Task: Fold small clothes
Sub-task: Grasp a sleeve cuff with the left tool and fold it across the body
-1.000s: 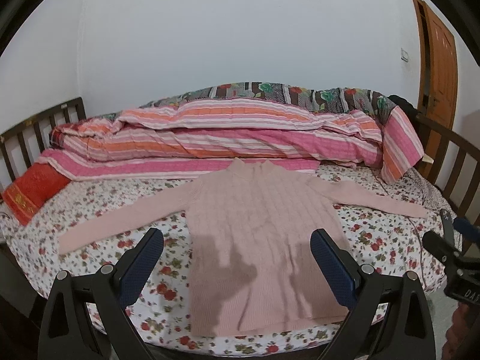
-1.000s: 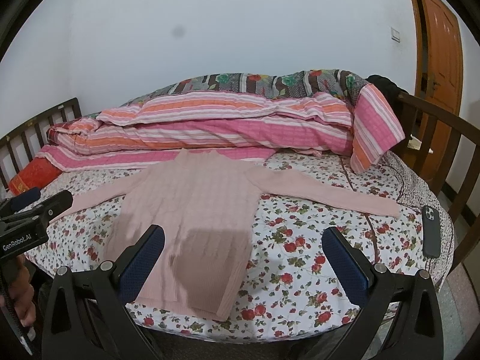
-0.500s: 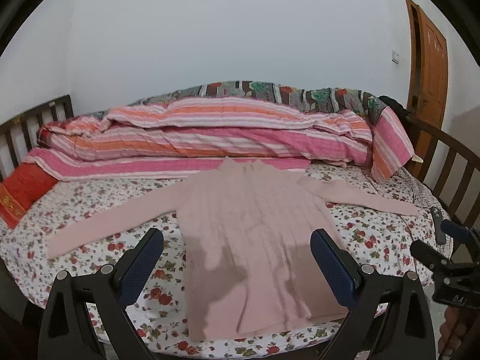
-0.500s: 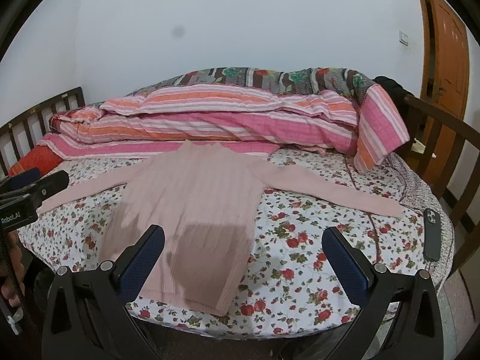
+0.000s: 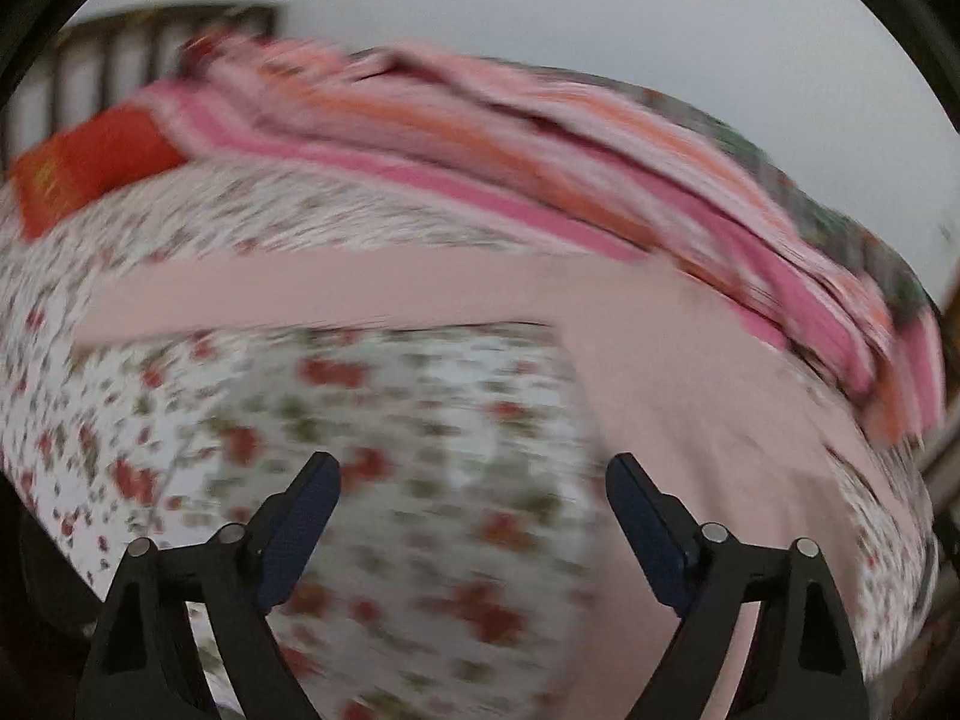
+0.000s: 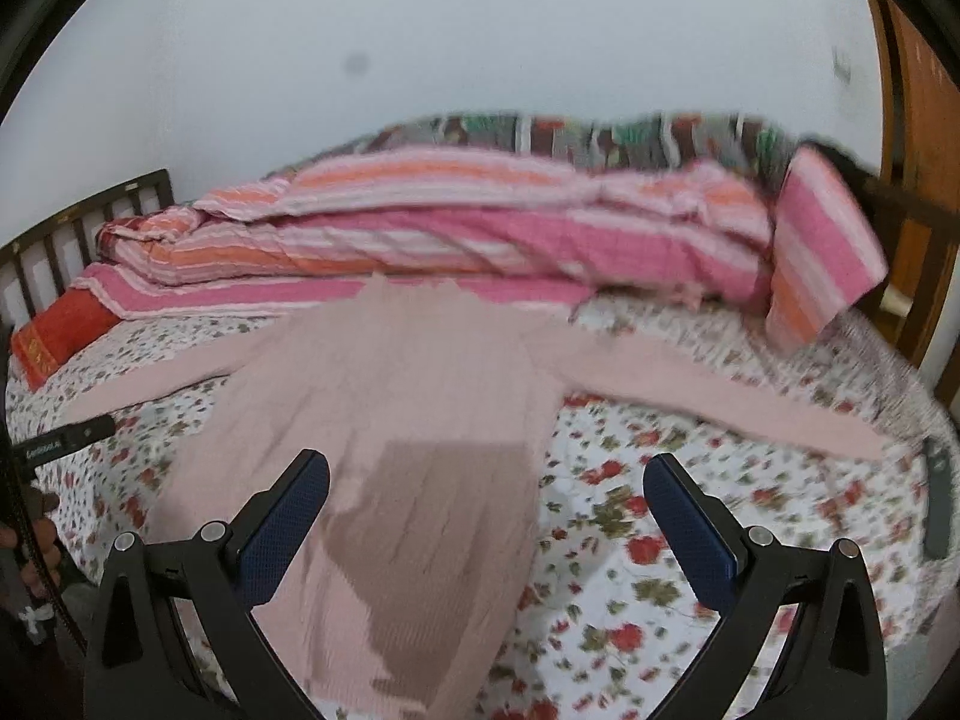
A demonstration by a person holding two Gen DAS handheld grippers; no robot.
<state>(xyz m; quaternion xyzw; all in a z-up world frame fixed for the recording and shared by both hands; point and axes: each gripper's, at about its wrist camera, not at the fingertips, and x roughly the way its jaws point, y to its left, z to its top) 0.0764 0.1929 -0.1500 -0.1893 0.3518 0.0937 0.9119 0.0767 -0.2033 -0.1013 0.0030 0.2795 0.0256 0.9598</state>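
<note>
Pink sweater [image 6: 384, 414] spread flat on floral bed [image 6: 660, 546]; left claw [image 5: 474, 510] narrowing slightly, right claw [image 6: 486, 510] released, both empty.

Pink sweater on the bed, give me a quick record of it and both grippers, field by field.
garment: pink sweater, lying flat, sleeves spread
surface: flowered bedsheet
behind it: striped quilt
left gripper: open, nothing between the fingers, jaws have just been closing a little
right gripper: open, empty
folding: not yet begun
</note>
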